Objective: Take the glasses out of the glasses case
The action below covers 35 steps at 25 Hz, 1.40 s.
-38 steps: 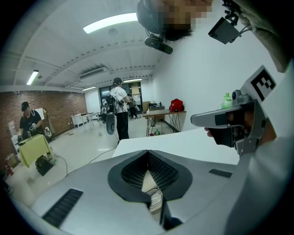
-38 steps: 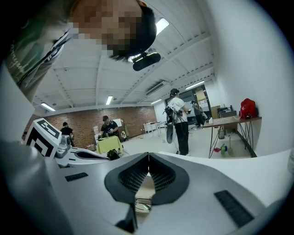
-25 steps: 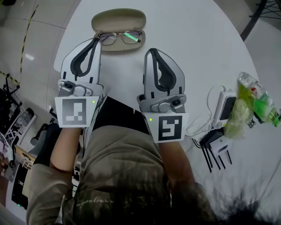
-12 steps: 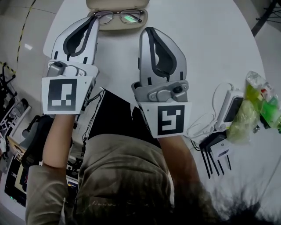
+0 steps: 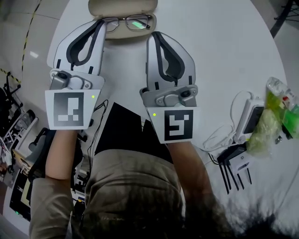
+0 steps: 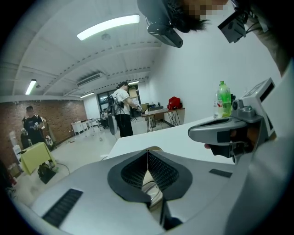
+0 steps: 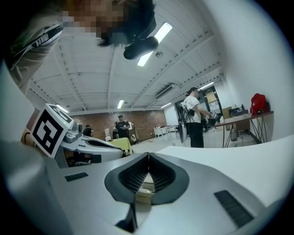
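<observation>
An open beige glasses case (image 5: 122, 8) lies at the far side of the white round table (image 5: 219, 56), with dark-framed glasses (image 5: 133, 21) resting in its lower half. My left gripper (image 5: 100, 22) is shut, and its tip is over the left end of the glasses; I cannot tell whether it touches them. My right gripper (image 5: 154, 35) is shut too, its tip just short of the case's near right rim. In the left gripper view, the left gripper (image 6: 147, 152) has its jaws closed together, with a lens rim (image 6: 150, 185) showing below them. In the right gripper view, the case (image 7: 142, 188) shows under the right gripper (image 7: 148, 156).
At the table's right stand a green bottle (image 5: 280, 93), a crumpled plastic bag (image 5: 264, 130), a white device with a cable (image 5: 247, 119) and a black antenna box (image 5: 233, 156). The table edge curves down the left side (image 5: 52, 51). People stand far off in the room (image 6: 121, 108).
Both grippers have moved forward toward the case. The left tip now reaches the glasses' left end and the right tip nears the case rim. Both stay shut.
</observation>
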Motion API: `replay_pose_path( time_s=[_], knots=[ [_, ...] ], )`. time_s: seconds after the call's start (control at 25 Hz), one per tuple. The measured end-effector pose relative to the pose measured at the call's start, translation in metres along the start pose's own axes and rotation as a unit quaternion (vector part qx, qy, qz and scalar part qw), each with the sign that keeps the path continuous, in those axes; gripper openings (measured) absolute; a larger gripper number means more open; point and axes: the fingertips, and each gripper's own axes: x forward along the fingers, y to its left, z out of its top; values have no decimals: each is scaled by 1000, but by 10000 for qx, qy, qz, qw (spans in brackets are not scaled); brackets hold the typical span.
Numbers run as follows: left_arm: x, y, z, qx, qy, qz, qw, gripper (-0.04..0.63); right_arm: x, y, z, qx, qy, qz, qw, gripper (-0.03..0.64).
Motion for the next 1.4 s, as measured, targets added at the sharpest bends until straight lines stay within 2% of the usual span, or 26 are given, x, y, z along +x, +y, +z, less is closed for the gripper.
replay_pose_path(
  time_s=[0.12, 0.32, 0.52, 0.64, 0.8, 1.4],
  knots=[
    [-1, 4, 6, -37, -111, 63, 9999, 9, 5, -1, 0, -51, 26, -32, 10000, 13],
    [1, 11, 42, 65, -682, 145, 9975, 9, 9, 0, 2, -93, 59, -88, 9999, 12],
    [-10, 11, 31, -51, -1230, 344, 9918, 11, 14, 4, 0, -43, 62, -57, 10000, 13],
    [-12, 9, 47, 100, -1448, 453, 9884, 11, 16, 8, -4, -62, 102, -31, 9999, 12],
    [-11, 6, 49, 171, -1659, 448, 9850, 11, 21, 10, -3, -219, 100, 107, 9997, 12],
    [-18, 9, 75, 166, -1255, 38, 9919, 11, 13, 9, 78, -347, 185, -291, 9988, 12]
  ],
)
